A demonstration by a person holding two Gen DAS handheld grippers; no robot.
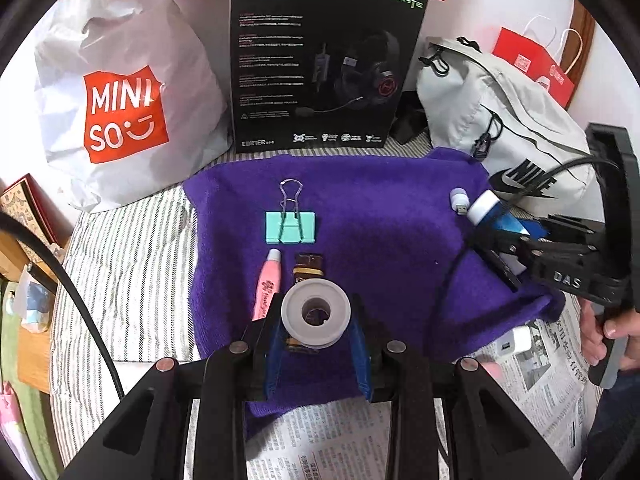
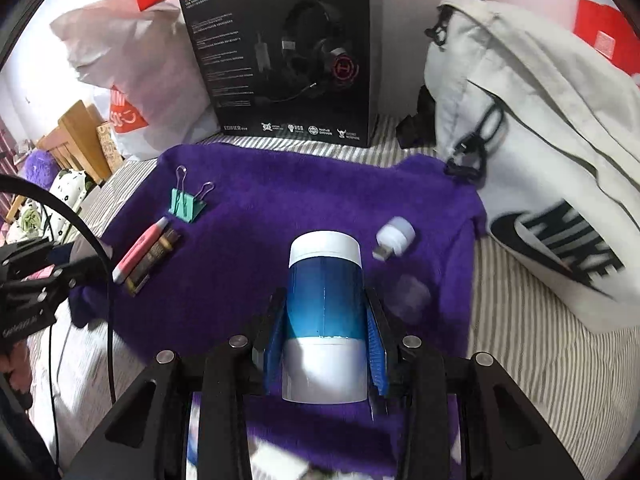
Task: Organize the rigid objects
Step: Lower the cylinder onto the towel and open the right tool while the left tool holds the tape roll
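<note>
Two hand-held grippers loaded, both mid-carry over the purple towel point(image 1: 380, 220). Right hand-held gripper point(image 2: 326, 344) clamps the blue-and-white bottle point(image 2: 325, 304), USB plug point(image 2: 394, 238) just ahead-right. Left hand-held gripper point(image 1: 316, 344) pinches the white spool point(image 1: 316, 314), with the pink tube point(image 1: 267, 286) and teal binder clip point(image 1: 290, 228) ahead. Next, likely: set each down alongside the row, then release.

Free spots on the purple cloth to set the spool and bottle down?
Bare: the cloth middle, between the binder clip and the USB plug, and the strip before the headset box. Crowded: left edge, where clip, pink tube and brown stick cluster.
</note>
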